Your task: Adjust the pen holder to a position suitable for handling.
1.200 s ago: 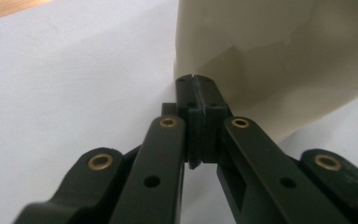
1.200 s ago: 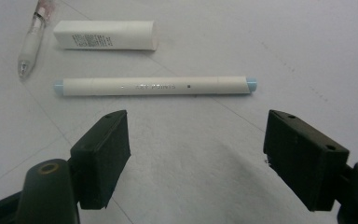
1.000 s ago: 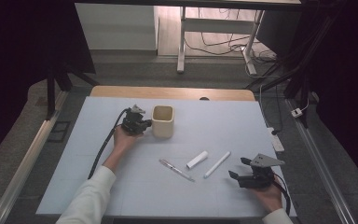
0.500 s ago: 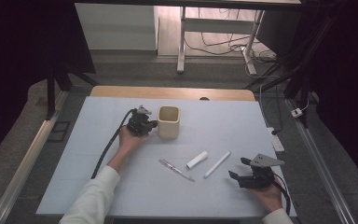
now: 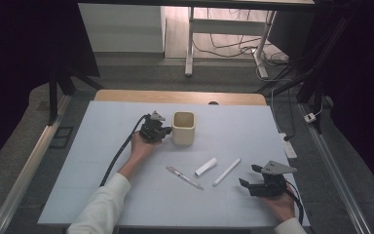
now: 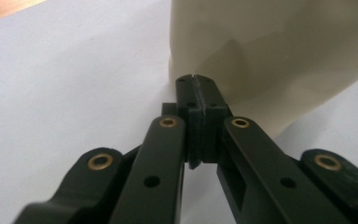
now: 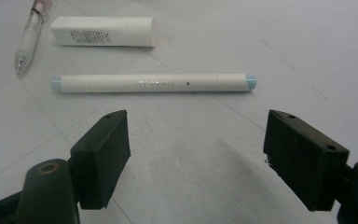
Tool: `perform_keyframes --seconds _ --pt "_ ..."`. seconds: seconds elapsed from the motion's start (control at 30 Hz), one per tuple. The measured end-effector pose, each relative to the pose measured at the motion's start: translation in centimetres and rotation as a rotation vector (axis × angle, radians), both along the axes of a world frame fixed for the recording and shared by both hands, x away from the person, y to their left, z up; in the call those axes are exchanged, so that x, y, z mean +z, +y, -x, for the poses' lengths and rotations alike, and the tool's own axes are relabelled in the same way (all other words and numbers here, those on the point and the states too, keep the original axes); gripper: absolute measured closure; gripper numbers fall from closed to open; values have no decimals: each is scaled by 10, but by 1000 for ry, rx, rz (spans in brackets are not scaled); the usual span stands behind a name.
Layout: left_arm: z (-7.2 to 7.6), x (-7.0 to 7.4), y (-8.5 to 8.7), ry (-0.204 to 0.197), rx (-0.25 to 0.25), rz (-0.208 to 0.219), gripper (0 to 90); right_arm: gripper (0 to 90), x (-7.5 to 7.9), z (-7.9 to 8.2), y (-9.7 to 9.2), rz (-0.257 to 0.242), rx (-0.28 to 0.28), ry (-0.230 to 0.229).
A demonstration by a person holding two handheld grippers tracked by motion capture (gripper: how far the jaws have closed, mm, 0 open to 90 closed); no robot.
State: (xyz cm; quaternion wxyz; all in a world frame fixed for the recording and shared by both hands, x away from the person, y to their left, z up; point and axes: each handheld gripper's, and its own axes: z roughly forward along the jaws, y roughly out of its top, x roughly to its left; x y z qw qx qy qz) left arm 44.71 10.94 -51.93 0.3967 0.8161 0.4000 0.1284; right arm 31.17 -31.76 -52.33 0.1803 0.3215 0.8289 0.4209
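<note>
Here, the pale blue-grey table mat [image 5: 102, 146] covers most of the tabletop, with a strip of bare wood [image 5: 126, 96] showing along its far edge. Toward the far middle of the mat stands a cream square cup [image 5: 183, 128], upright and open at the top. The left gripper [image 5: 164, 131] lies level on the mat just to the cup's left, held in the person's left hand [image 5: 141, 146], a white sleeve [image 5: 102, 204] running back toward the near edge. In the left gripper view its jaws are pressed flat together with nothing between them, and their tips [image 6: 196, 88] sit against the cup's side wall [image 6: 270, 51], low near the base; whether they actually touch it or stop just short I cannot tell.

At the near right corner the right gripper [image 5: 247, 176] rests in the right hand [image 5: 280, 204], its jaws spread wide and empty, pointing toward the middle of the mat. Ahead of them, well apart from the cup, lie three smaller things side by side. Nearest the jaws is a white marker with light blue ends [image 7: 151, 83], lying crosswise to the jaws. Beyond it is a short white tube with a printed label [image 7: 103, 31]. Farthest left is a clear-bodied pen [image 7: 30, 37], slanted on the mat.
</note>
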Motion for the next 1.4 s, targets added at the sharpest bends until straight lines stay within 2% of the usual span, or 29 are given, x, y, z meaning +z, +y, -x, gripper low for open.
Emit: perform_keyframes --seconds 0.2,0.33,0.47,0.7,0.77,0.9,1.0,1.1,1.27,1.4 --pt "-2 1 4 1 -49 5 889 225 0 0 0 3 -3 -2" --pt "2 7 7 -14 -63 -26 889 225 1 1 -2 -3 -6 -7" --pt "14 14 8 -35 -84 -53 889 225 2 1 -2 2 -10 -5" --pt "37 29 16 -66 -101 -25 889 226 3 2 -2 -3 -6 -12" --pt "40 33 18 -74 -109 -23 888 226 3 2 -2 -26 -3 -9" --pt "45 42 26 -71 -122 -4 878 226 4 3 -3 -32 -9 -12" --pt "52 48 31 -71 -152 -1 803 226 4 2 -3 -33 -4 -7" --pt "62 54 34 -91 -193 -8 704 227 5 1 -3 -52 -2 -4" --pt "77 64 35 -118 -251 -41 553 227 5 1 -1 -52 4 -5" --pt "83 67 32 -108 -286 -56 486 227 4 0 -1 -50 3 2"
